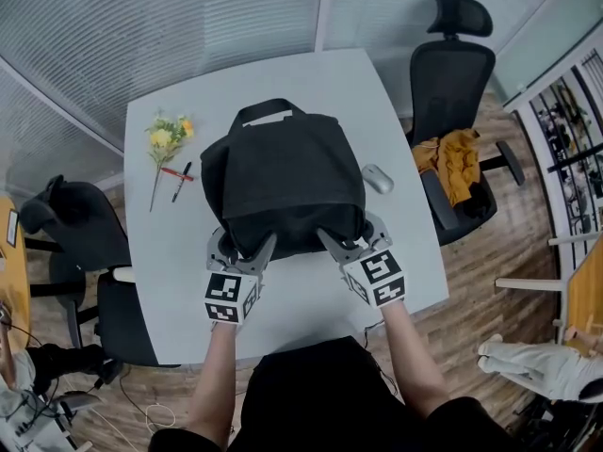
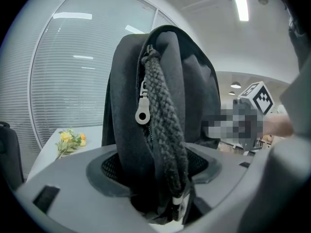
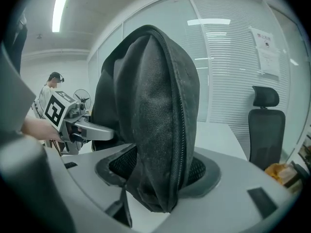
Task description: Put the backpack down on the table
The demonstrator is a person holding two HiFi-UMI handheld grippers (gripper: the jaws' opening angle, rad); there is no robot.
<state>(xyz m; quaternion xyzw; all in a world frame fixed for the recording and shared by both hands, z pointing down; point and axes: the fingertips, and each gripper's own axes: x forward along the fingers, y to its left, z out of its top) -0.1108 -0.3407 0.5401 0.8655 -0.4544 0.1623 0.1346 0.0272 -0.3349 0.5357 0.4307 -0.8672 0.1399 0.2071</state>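
surface: white table (image 1: 170, 252), wood floor (image 1: 490, 252), blinds (image 1: 141, 26) beyond | left of grippers: flowers (image 1: 166, 139), pen (image 1: 179, 179) | left gripper (image 1: 243, 243): jaws spread, unclamped | backpack (image 1: 283, 182): on table, just ahead, near corners between both jaw pairs | right gripper (image 1: 353, 232): jaws spread, unclamped | right: mouse (image 1: 378, 178), chair (image 1: 450, 73)

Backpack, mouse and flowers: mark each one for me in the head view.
backpack (image 1: 283, 182), head view, middle of its dark top panel.
mouse (image 1: 378, 179), head view, its grey back, right of the bag.
flowers (image 1: 164, 137), head view, the yellow blooms of the bunch.
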